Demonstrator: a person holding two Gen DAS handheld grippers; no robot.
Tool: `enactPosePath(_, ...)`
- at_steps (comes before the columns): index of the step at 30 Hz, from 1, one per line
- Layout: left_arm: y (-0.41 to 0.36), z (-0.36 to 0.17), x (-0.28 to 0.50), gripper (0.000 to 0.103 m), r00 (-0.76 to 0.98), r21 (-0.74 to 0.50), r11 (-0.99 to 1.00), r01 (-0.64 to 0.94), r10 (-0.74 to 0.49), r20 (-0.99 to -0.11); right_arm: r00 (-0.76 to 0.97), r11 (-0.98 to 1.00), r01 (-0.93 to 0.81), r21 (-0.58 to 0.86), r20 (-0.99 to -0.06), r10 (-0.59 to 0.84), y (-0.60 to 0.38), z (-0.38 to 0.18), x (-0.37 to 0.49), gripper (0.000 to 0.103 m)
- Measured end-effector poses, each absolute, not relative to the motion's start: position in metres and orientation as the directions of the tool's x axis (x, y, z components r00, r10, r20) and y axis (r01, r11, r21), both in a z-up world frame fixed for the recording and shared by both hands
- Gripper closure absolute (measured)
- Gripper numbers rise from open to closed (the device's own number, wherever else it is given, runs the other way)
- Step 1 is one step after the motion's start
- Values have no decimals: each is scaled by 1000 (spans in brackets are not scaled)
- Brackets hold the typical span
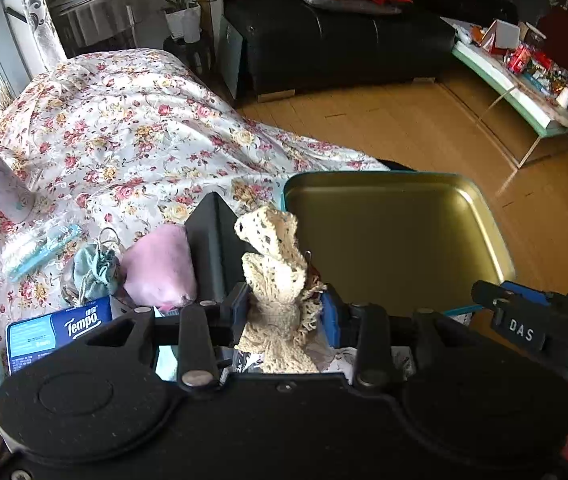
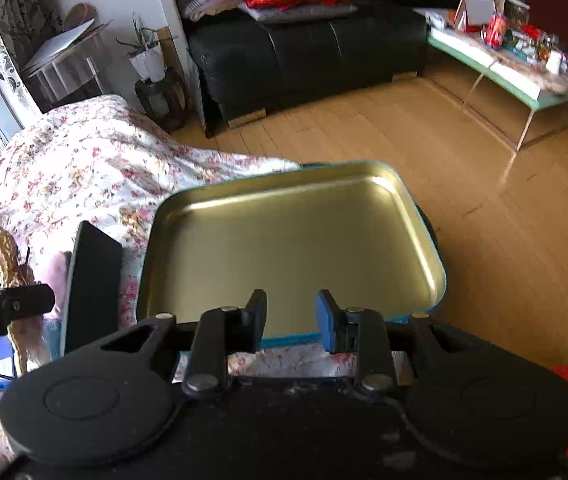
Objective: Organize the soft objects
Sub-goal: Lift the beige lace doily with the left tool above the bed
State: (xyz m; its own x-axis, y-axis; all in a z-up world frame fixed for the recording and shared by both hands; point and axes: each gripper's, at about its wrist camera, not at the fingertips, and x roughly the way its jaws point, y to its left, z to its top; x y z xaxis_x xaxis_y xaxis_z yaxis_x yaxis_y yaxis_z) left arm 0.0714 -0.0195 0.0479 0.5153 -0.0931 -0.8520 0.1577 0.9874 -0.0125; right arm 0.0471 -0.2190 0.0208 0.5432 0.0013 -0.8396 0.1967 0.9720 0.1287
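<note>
My left gripper [image 1: 284, 304] is shut on a cream crochet cloth [image 1: 276, 252], which stands up bunched between the blue pads. Its tip reaches the near left corner of an empty gold tin tray [image 1: 396, 240] with a teal rim. In the right wrist view the same tray [image 2: 284, 232] lies just ahead of my right gripper [image 2: 290, 312]. Those jaws are drawn in to a narrow gap with nothing between them, over the tray's near rim. The held cloth [image 2: 4, 252] shows at that view's left edge.
On the floral bedspread [image 1: 124, 132] left of the tray lie a pink soft bundle [image 1: 160, 268], a green drawstring pouch [image 1: 92, 272], a Tempo tissue pack [image 1: 60, 328] and an upright black slab [image 1: 212, 240]. Beyond are wood floor [image 1: 404, 120], a black sofa [image 1: 324, 48] and a cluttered low table [image 1: 524, 80].
</note>
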Motion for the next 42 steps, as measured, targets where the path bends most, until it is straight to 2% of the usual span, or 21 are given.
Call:
enactPosePath(11,-3,52,69,65,526,-20,995,100,-70,-847,524,981,113,157,-848,75,-190,12,33,75)
enactPosePath(20,10,40,61,65,502,-35,997,65,-63,-862,502,988,74,139,-861,83,-181,10,21,75)
enactPosePath(42,143,51,36,65,556,-43,967,-250,107,-824,387,902,-392,179,-857,339,-27,-13,-19,75)
